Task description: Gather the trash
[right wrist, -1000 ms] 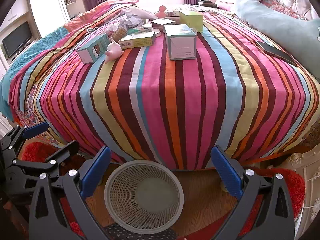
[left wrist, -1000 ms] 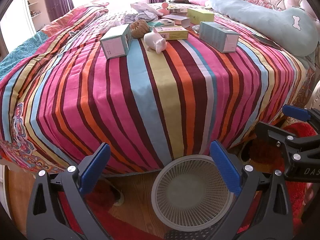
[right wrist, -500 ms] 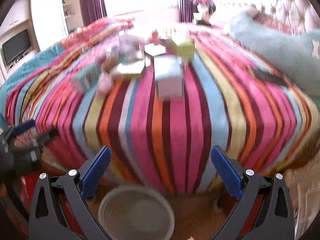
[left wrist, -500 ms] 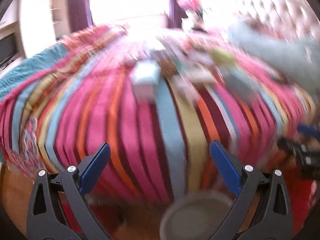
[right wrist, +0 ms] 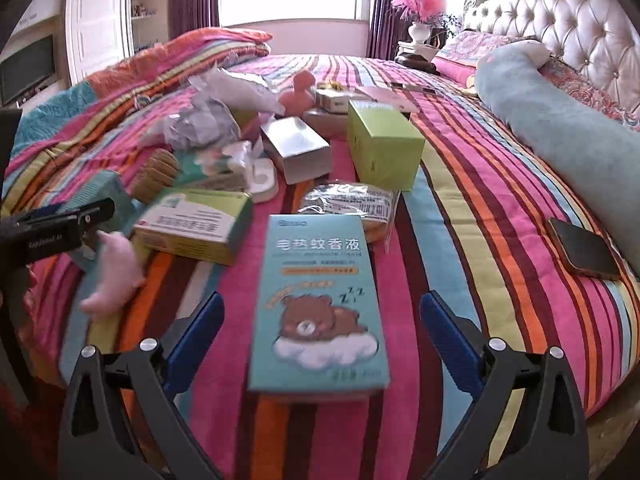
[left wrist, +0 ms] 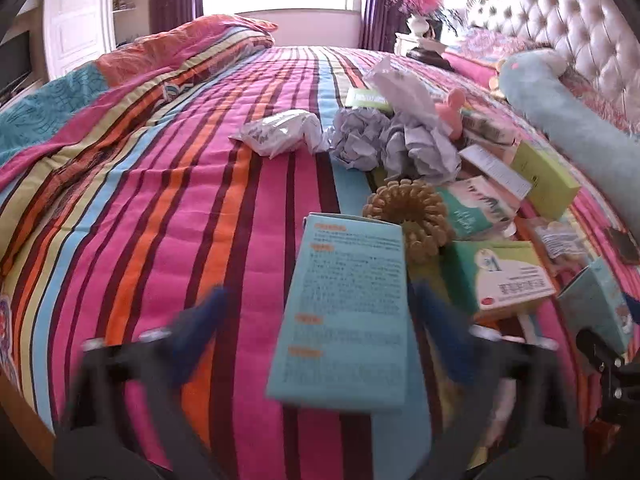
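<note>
Both grippers moved from the floor basket up over the bed. Left gripper (left wrist: 316, 320) and right gripper (right wrist: 320, 328) each closing around a teal box, pads not yet touching; pickup starting.

Arrangement of items on the bed (right wrist: 460, 208).
Bear-printed box (right wrist: 318, 300) lies nearest; wrapped packet (right wrist: 348, 200) just behind it; two boxes (right wrist: 380, 148) farther back; phone (right wrist: 582, 248) at right; crumpled paper (left wrist: 360, 140) behind the cluster.

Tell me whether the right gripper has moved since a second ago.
Yes. The right gripper has come forward over the bed, away from the floor basket it hung above; a bear box now lies between its closing jaws.
</note>
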A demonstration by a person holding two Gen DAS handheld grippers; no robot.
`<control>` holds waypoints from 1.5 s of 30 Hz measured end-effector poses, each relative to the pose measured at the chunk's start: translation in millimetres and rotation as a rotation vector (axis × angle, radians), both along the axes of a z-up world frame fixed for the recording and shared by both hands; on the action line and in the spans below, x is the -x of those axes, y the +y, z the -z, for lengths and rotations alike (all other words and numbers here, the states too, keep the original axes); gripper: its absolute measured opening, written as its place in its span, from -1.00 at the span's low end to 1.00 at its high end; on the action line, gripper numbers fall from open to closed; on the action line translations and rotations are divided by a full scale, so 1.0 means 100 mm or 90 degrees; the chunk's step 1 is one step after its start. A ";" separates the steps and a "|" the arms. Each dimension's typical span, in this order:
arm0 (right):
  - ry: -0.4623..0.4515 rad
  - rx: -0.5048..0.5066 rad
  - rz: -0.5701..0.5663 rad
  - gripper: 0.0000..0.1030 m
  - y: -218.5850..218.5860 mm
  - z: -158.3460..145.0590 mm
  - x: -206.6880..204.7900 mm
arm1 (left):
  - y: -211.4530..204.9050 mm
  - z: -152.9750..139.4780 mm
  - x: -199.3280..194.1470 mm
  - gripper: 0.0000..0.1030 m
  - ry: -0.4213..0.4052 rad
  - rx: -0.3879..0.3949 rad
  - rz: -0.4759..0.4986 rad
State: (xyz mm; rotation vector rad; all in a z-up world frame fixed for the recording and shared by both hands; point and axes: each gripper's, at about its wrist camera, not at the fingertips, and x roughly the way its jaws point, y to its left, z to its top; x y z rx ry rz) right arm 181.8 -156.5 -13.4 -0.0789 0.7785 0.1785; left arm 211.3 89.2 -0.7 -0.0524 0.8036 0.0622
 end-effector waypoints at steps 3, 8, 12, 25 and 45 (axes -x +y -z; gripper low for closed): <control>0.034 -0.052 -0.015 -0.10 -0.08 0.05 -0.05 | 0.06 0.04 -0.02 -0.09 0.005 0.026 0.000; 0.006 -0.094 -0.025 -0.10 -0.25 -0.24 0.20 | 0.18 -0.11 0.14 -0.10 -0.017 0.034 -0.020; 0.013 -0.168 -0.096 -0.10 -0.35 -0.48 0.69 | 0.20 -0.49 0.86 -0.10 -0.063 0.065 0.047; 0.400 -0.171 -0.171 -0.10 0.00 1.36 2.03 | -0.75 1.42 2.31 -0.09 0.316 0.157 0.241; 0.305 -0.069 -0.115 0.56 -0.16 1.21 1.95 | -0.66 1.52 2.26 0.83 0.289 0.082 0.176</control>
